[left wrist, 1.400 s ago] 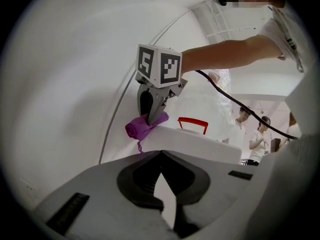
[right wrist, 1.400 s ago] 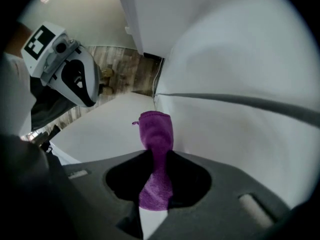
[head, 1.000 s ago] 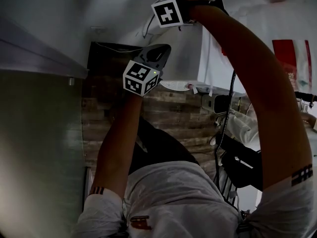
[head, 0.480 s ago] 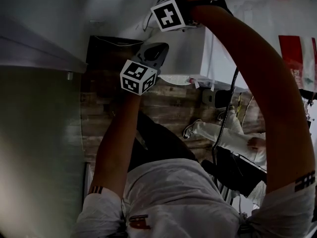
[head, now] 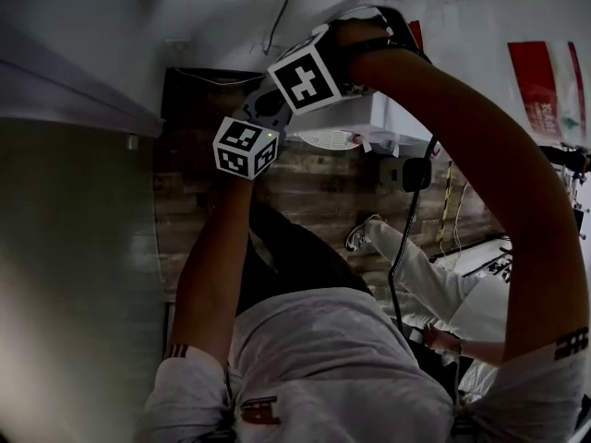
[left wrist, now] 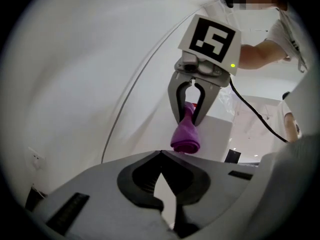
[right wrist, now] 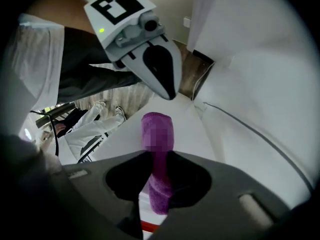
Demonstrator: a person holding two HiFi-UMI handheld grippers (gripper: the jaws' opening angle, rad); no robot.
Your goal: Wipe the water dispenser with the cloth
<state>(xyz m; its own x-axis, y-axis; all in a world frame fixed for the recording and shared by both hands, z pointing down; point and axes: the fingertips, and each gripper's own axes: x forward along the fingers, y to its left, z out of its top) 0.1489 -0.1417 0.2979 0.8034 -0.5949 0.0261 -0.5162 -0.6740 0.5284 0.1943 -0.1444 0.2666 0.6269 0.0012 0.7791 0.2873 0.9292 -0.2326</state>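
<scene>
My right gripper [right wrist: 156,156] is shut on a rolled purple cloth [right wrist: 157,129], whose free end rests on the white top of the water dispenser [right wrist: 192,134]. In the left gripper view the same cloth [left wrist: 186,136] hangs from the right gripper [left wrist: 188,120] over the dispenser's white surface [left wrist: 217,134]. My left gripper [left wrist: 160,153] is shut with nothing in it, and it hovers just above and beyond the cloth [right wrist: 169,90]. In the head view both marker cubes sit close together by the dispenser [head: 392,118], and the jaws are hidden there.
A grey cable [left wrist: 130,104] runs down the white wall behind the dispenser. A wall socket [right wrist: 187,22] sits near the floor. Another person in white trousers [head: 406,266] stands on the wooden floor [head: 305,192]. A grey counter edge [head: 74,109] lies to the left.
The right gripper has come down and left, so its cube now overlaps the left gripper. The left gripper shifted slightly left. The person in white trousers has moved.
</scene>
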